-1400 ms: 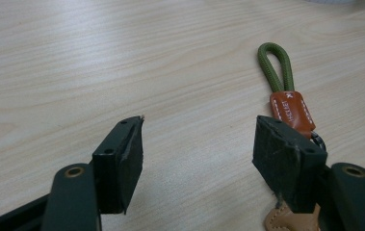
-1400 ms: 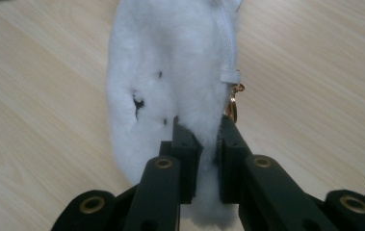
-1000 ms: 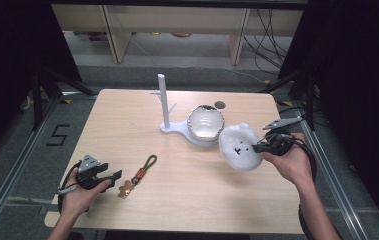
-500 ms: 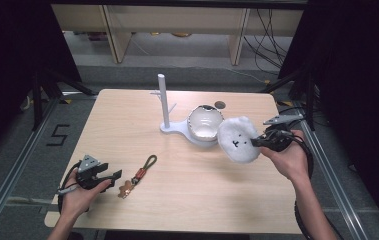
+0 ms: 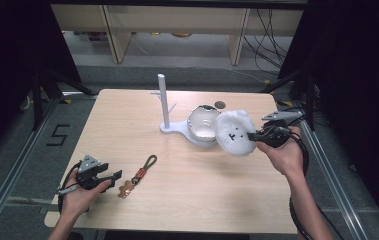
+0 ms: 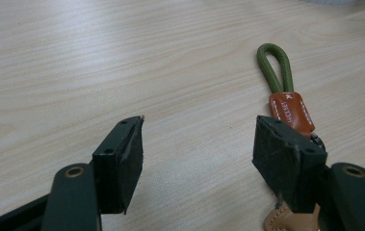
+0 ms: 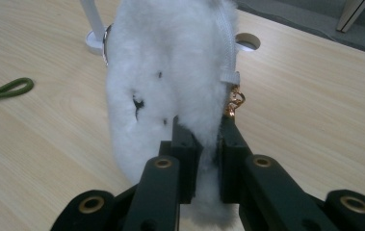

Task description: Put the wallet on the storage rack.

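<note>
Presently I have the right tool [image 5: 253, 135] clamped on the white fluffy zip pouch with small black face markings [image 5: 235, 132], its black jaws closed tight into the fur near the lower edge, as the right gripper view confirms [image 7: 204, 144]. The pouch hangs clear of the light wooden desk [image 5: 127, 115], at about three o'clock of the desk's centre, just beside the shiny round bowl-like piece [image 5: 203, 123] on the white stand with the upright post [image 5: 163, 100]; whether fur and bowl touch I cannot tell.

The left tool [image 6: 197, 144] rests at about seven o'clock, jaws wide apart and holding nothing. Beside its one jaw lies the olive-green cord loop with an orange leather tab [image 6: 281, 91], untouched.

Risks, as I judge them:
- The grip bites mostly on pile and soft cloth. The pouch could slide out under a quick swing.
- The small gold clasp [image 7: 234, 102] at the zip end dangles free and could catch on the post or the bowl's rim.
- Brushing the stand could shift or tip it, since nothing steadies it.
</note>
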`<act>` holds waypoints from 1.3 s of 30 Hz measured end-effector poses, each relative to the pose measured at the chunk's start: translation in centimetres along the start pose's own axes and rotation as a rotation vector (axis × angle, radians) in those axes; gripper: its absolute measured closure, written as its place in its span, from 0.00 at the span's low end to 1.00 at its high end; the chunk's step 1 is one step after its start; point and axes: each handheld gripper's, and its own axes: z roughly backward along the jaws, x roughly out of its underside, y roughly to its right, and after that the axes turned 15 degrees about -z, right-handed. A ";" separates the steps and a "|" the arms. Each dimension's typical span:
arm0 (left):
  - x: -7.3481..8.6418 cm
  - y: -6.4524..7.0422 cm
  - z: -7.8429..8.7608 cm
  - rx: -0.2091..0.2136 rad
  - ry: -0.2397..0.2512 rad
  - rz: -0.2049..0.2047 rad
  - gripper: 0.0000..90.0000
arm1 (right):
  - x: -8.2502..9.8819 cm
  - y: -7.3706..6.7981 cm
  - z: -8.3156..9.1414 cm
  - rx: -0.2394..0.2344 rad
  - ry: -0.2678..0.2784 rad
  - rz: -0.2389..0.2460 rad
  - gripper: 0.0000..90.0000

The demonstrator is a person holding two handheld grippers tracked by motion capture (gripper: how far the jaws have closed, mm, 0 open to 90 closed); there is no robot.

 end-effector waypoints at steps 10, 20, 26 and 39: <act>0.0 0.1 0.0 0.000 0.000 0.000 0.38 | -0.7 -0.6 -0.5 -0.006 0.063 0.011 0.91; 0.0 0.0 0.0 0.001 0.000 -0.001 0.38 | -1.5 -1.3 -0.9 -0.021 0.093 -0.022 0.91; 0.0 0.1 -0.1 0.001 0.001 -0.001 0.38 | -1.9 -1.6 -1.5 -0.026 0.124 -0.017 0.91; 0.0 0.1 -0.1 0.007 0.006 0.000 0.38 | -3.1 -2.5 -2.4 -0.047 0.155 -0.036 0.91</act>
